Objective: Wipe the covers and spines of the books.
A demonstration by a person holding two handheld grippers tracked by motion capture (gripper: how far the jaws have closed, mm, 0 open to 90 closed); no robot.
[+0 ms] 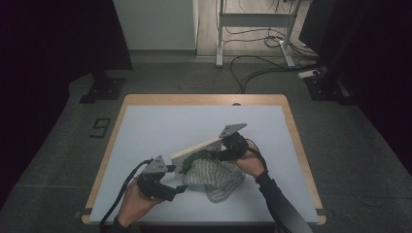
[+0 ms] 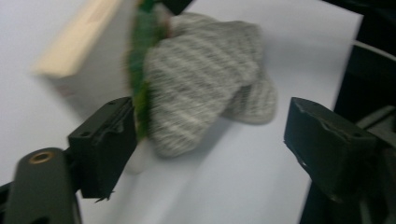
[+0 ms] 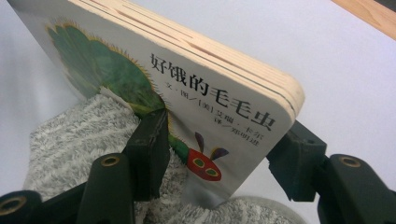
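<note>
The left gripper (image 1: 180, 189) is open at seven o'clock from the book (image 1: 197, 149), whose long side points toward two o'clock, pinched by the right gripper (image 1: 219, 154).

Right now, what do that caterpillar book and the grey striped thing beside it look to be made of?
The book looks like thick board: stacked pale page edges show, under a smooth printed cover. The grey striped thing looks like soft fuzzy knit, likely a sock, its nap visible close up.

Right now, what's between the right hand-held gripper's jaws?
The book; right gripper view shows the right hand-held gripper clamped across its corner, above the sock.
</note>
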